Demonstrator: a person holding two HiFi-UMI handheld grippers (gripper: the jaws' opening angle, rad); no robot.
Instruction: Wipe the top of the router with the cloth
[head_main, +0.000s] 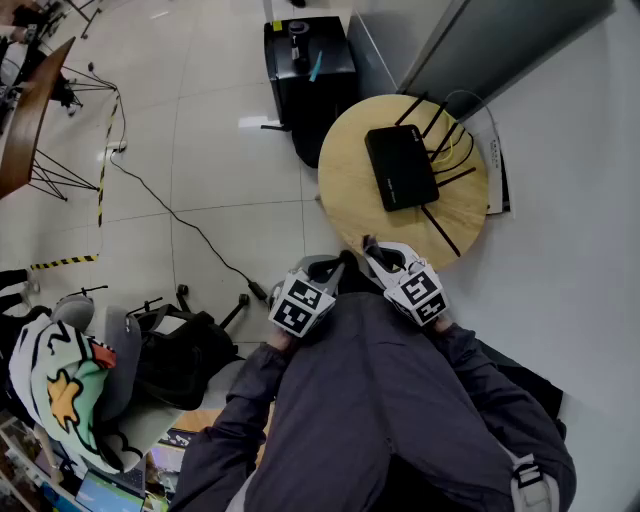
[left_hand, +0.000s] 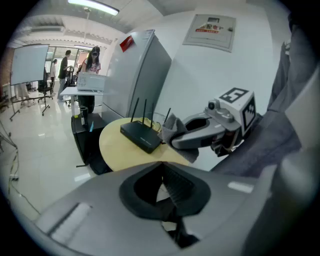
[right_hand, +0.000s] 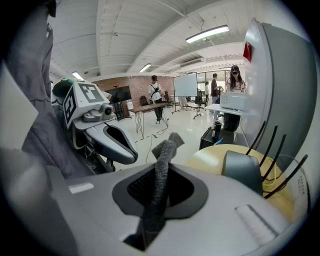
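Note:
The black router (head_main: 400, 166), with thin antennas, lies flat on a round wooden table (head_main: 355, 190). Both grippers are held close to my body, short of the table's near edge. My right gripper (head_main: 374, 251) is shut on a grey cloth (head_main: 367, 243); in the right gripper view the cloth (right_hand: 162, 162) stands up from between the jaws, with the router (right_hand: 242, 171) ahead to the right. My left gripper (head_main: 318, 268) is beside it, jaws shut with nothing held. The left gripper view shows the router (left_hand: 141, 136) on the table beyond the right gripper (left_hand: 176, 134).
A black cabinet (head_main: 305, 70) stands on the floor against the table's far left side. A cable (head_main: 190, 225) runs over the tiles. A chair with a dark bag (head_main: 185, 350) is at my left. A white wall (head_main: 570, 200) and a grey cabinet (left_hand: 135, 75) border the table.

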